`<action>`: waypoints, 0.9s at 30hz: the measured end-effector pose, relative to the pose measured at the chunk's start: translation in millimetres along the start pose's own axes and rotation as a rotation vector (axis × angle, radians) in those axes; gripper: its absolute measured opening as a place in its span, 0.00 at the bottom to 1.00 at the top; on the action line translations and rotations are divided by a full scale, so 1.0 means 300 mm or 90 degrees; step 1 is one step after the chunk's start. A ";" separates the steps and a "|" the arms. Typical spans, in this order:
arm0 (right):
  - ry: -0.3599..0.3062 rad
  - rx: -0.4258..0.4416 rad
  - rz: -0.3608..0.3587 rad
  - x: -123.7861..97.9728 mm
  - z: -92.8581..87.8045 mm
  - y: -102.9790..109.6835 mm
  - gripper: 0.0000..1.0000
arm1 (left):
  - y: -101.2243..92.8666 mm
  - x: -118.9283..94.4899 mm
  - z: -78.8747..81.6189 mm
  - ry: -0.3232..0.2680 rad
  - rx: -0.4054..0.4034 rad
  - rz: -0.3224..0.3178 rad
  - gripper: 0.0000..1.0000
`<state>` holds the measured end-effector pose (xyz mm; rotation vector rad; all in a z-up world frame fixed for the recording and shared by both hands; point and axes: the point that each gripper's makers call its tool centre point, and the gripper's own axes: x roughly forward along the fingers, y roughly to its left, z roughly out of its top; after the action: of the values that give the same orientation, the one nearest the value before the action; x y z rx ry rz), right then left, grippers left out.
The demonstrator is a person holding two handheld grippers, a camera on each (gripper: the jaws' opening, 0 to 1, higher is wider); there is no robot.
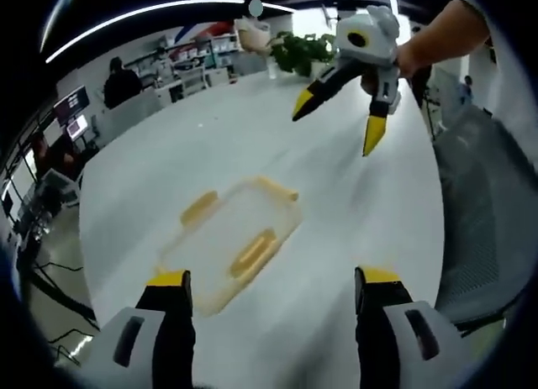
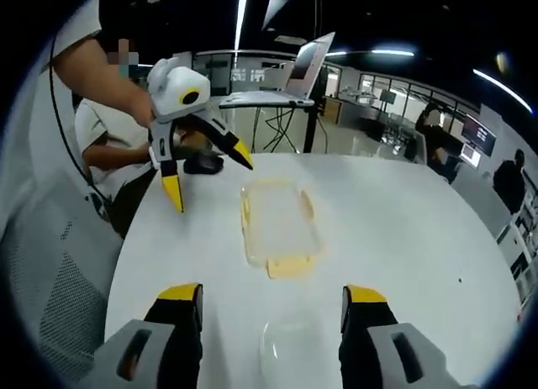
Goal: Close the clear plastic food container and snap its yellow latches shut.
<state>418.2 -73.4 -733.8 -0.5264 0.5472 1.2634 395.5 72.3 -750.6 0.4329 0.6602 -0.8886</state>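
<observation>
A clear plastic food container (image 1: 231, 242) with yellow latches (image 1: 255, 253) lies on the white tabletop (image 1: 336, 196) between the left hand-held gripper (image 1: 273, 292) and right hand-held gripper (image 2: 273, 305), both hovering wide open, holding nothing.

A white round table (image 1: 353, 204) carries a clear container (image 1: 231, 242) with yellow latches (image 1: 255, 253) lying flat.

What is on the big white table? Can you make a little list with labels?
table: white, round-edged
container: clear plastic box with yellow latches, flat on the table
second clear piece: near the right gripper, apart from the box
left gripper: open, held above the table
right gripper: open, held above the table
touching container: neither gripper
</observation>
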 end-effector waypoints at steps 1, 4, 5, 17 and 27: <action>0.002 0.000 0.004 0.004 0.000 0.000 0.65 | 0.003 -0.002 0.000 0.001 0.002 0.001 0.76; 0.004 -0.008 0.009 0.008 0.002 0.000 0.65 | 0.004 -0.007 -0.007 0.009 0.021 -0.009 0.75; 0.003 -0.008 0.010 0.010 0.005 -0.003 0.65 | 0.007 -0.008 -0.010 0.011 0.021 -0.009 0.75; 0.014 -0.025 0.030 0.038 0.004 -0.012 0.64 | 0.027 -0.006 -0.031 0.029 0.050 -0.025 0.75; 0.028 -0.044 0.049 0.065 0.005 -0.016 0.64 | 0.066 0.000 -0.048 0.050 0.082 -0.031 0.74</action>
<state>427.1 -59.1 -744.8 -0.5963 0.5673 1.3501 406.9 92.1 -759.5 0.5711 0.6906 -0.9669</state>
